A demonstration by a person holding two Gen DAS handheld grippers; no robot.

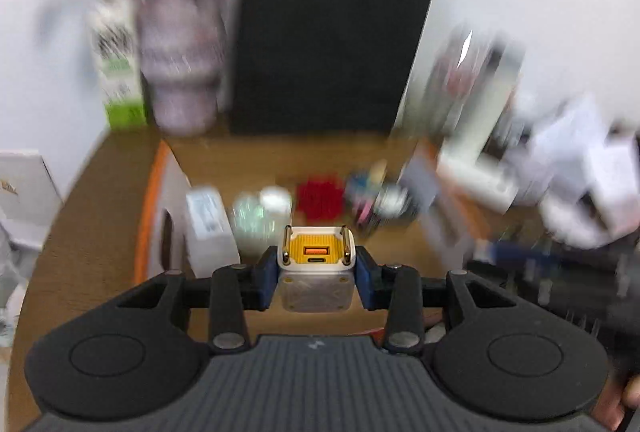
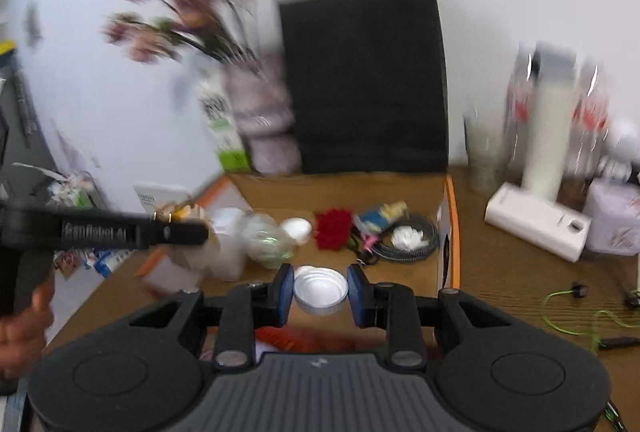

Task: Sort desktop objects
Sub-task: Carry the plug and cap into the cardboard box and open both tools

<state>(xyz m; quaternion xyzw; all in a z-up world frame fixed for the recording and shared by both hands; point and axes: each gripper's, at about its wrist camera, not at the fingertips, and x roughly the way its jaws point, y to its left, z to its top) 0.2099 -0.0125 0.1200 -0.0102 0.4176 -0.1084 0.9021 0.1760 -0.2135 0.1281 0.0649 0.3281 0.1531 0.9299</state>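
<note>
My left gripper point(image 1: 316, 274) is shut on a white charger plug with an orange face and gold prongs point(image 1: 316, 264), held above the wooden desk. My right gripper point(image 2: 320, 292) is shut on a white round lid point(image 2: 320, 290), its blue pads point(image 2: 285, 292) touching both sides. Beyond both grippers lies an open cardboard box point(image 2: 448, 232) holding a red flower point(image 2: 333, 228), a coiled cable point(image 2: 408, 236), a clear plastic item point(image 2: 268, 236) and other small things. The left gripper also shows in the right wrist view point(image 2: 176, 228), at the left over the box's edge.
A black paper bag point(image 2: 364, 80) stands at the back by the wall. A vase of flowers point(image 2: 260, 120) and a green-and-white carton point(image 2: 222, 128) are left of it. White bottles and boxes point(image 2: 536, 220) crowd the right. A green cable point(image 2: 576, 312) lies on the desk at right.
</note>
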